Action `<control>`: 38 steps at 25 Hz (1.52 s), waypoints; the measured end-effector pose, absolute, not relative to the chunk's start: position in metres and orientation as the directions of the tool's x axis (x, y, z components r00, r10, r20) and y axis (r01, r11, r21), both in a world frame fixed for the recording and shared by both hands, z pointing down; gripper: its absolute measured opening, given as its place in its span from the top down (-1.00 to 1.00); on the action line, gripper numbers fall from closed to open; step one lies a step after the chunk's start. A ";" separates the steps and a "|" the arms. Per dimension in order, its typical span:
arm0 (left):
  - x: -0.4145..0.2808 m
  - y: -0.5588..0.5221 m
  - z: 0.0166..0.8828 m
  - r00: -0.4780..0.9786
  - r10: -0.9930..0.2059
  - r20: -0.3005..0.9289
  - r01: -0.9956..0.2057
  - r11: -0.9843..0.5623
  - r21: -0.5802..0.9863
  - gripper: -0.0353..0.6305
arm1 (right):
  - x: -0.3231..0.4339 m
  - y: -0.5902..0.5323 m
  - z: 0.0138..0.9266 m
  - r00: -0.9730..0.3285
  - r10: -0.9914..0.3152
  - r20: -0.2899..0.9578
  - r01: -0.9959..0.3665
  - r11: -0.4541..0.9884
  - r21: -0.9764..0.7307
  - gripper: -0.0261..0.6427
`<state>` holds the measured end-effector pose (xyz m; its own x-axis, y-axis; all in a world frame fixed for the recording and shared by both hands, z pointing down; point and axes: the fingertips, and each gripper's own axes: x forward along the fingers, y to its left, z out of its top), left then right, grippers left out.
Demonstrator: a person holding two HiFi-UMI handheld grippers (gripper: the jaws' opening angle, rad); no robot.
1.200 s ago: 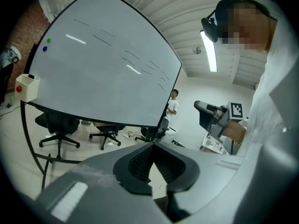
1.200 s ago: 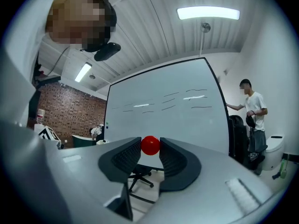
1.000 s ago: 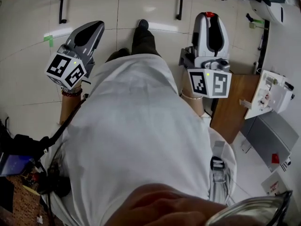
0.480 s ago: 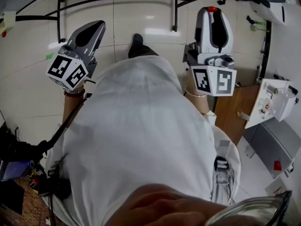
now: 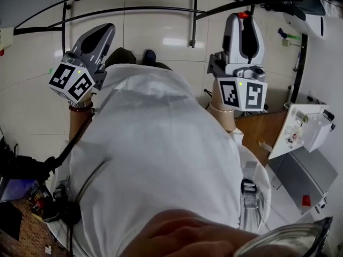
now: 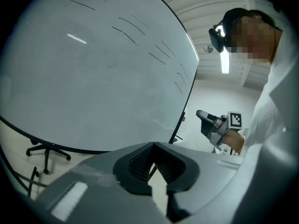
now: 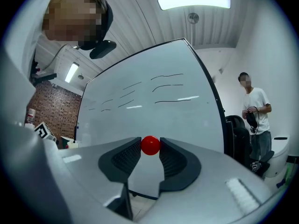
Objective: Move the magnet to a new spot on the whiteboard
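Right gripper (image 7: 150, 149): it was held up on the right, pointing at the whiteboard (image 7: 154, 108).
Right fingers (image 7: 125, 157): they were set narrow and clamped on the magnet (image 7: 150, 145), one pad on each side of it.
Magnet: a small red ball, it sat at the very tips of the right fingers, with the white face of the board behind it. No view showed whether it touched the board. In the head view it appeared as a red dot (image 5: 242, 15) at the far tip of the right gripper.
Left gripper (image 6: 153, 147): it was raised on the left, well apart from the right gripper, and also faced the board.
Left fingers (image 6: 140, 162): they were pressed together with nothing between them.
Whiteboard: it stood upright on a black stand (image 5: 193, 15) on the far side of the grippers. A few short black strokes (image 7: 167, 76) ran across its upper part.
Floor (image 5: 32, 90): it was laid with pale glossy tiles.
White shirt (image 5: 161, 154): it belonged to the person holding the grippers and filled the middle of the head view.
Wooden bench (image 5: 260, 130): it lay low on the right, near the right gripper, with a white device (image 5: 303, 130) at its right edge.
Second person (image 7: 254, 108): they stood to the right of the board in a white shirt, with both hands raised in front of the chest.
Office chair (image 7: 236, 132): it was dark and stood between the board's right edge and that person.
Ceiling light (image 7: 194, 2): a long lit strip, it hung above the board.
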<state>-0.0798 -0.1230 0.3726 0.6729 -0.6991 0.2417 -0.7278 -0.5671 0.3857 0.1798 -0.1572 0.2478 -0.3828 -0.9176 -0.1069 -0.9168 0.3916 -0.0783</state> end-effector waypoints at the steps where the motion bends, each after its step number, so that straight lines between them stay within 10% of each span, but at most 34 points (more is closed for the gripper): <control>1: -0.082 -0.129 0.375 0.669 -0.699 0.253 -0.734 -0.567 0.375 0.89 | 0.182 -0.161 0.248 -0.376 -0.921 -0.105 -0.920 0.385 -0.078 0.54; 38: -0.046 -0.246 0.351 0.970 -0.107 0.219 -0.171 -0.939 0.298 0.89 | 0.113 -0.290 0.198 -0.147 -0.967 -0.206 -0.985 0.124 0.117 0.54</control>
<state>-0.0460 -0.2463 0.3513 0.9700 -0.1068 0.2186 -0.1706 -0.9392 0.2980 0.1125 -0.2900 0.1983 -0.1465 -0.9675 -0.2062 -0.9853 0.1244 0.1168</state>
